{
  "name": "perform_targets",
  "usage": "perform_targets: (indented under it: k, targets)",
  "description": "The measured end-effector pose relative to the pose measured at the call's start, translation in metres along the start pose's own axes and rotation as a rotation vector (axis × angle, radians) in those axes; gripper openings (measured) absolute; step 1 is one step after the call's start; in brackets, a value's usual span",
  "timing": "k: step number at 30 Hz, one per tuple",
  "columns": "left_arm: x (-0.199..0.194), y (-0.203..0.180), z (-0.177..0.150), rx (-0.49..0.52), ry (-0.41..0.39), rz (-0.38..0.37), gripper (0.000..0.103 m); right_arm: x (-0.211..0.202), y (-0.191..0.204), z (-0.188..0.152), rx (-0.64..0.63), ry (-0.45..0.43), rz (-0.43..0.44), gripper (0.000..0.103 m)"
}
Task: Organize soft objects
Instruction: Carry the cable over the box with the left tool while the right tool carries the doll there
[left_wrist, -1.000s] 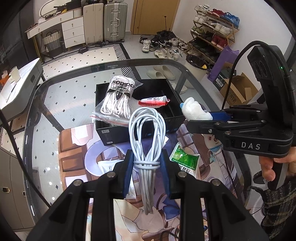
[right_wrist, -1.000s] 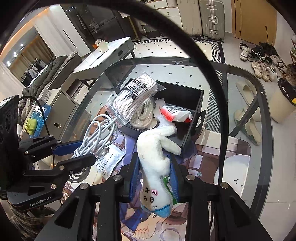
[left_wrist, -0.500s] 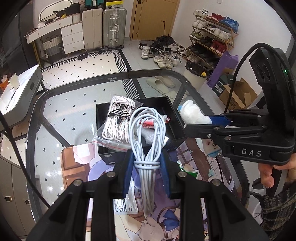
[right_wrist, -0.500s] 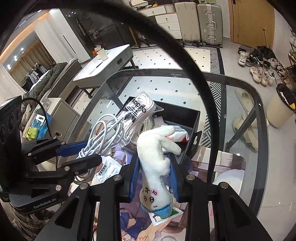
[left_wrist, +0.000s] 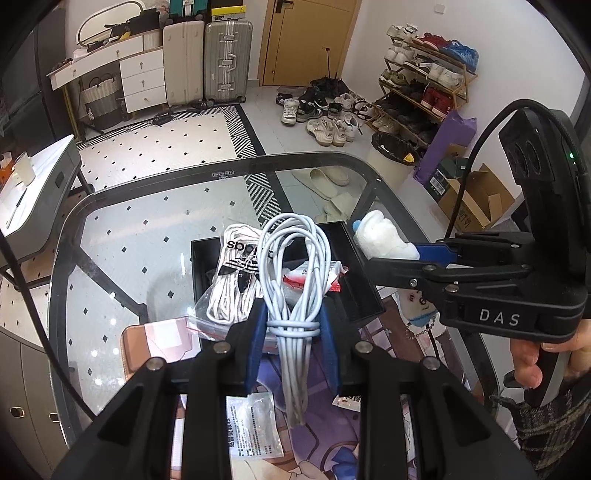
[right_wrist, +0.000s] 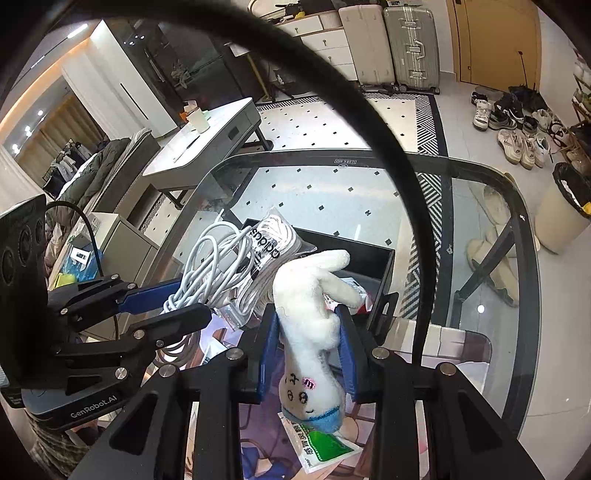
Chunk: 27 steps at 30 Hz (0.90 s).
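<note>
Now | left gripper (left_wrist: 291, 332) pinches looped white cable bundle (left_wrist: 295, 280) | right gripper (right_wrist: 306, 354) squeezes fuzzy white plush toy (right_wrist: 310, 314)

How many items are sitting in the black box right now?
2: clear bag of white laces at its left, red-and-white packet at its right. Others may be hidden behind the held white cable bundle.

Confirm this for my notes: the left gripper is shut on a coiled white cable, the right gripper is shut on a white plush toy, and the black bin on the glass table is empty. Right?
Not quite: the black bin is not empty. The left wrist view shows a bagged pair of white laces leaning into it and a red-and-white packet inside. The left gripper is shut on the white cable, the right gripper on the plush toy.
</note>
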<state>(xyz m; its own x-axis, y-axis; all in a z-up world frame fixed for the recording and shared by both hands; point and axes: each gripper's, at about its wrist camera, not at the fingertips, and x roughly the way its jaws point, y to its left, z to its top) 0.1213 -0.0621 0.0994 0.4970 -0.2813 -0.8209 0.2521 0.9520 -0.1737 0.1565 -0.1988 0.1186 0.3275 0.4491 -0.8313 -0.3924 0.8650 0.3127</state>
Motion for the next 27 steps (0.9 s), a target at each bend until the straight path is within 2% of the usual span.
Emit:
perform_targets:
  k: [13, 27]
  targets:
    - [0.033, 0.01, 0.021, -0.016, 0.024, -0.029, 0.027, 0.023, -0.011, 0.021, 0.037, 0.012, 0.021, 0.03]
    - [0.064, 0.015, 0.026, -0.025, 0.056, -0.051, 0.027, 0.053, -0.019, 0.031, 0.072, 0.046, 0.032, 0.03]
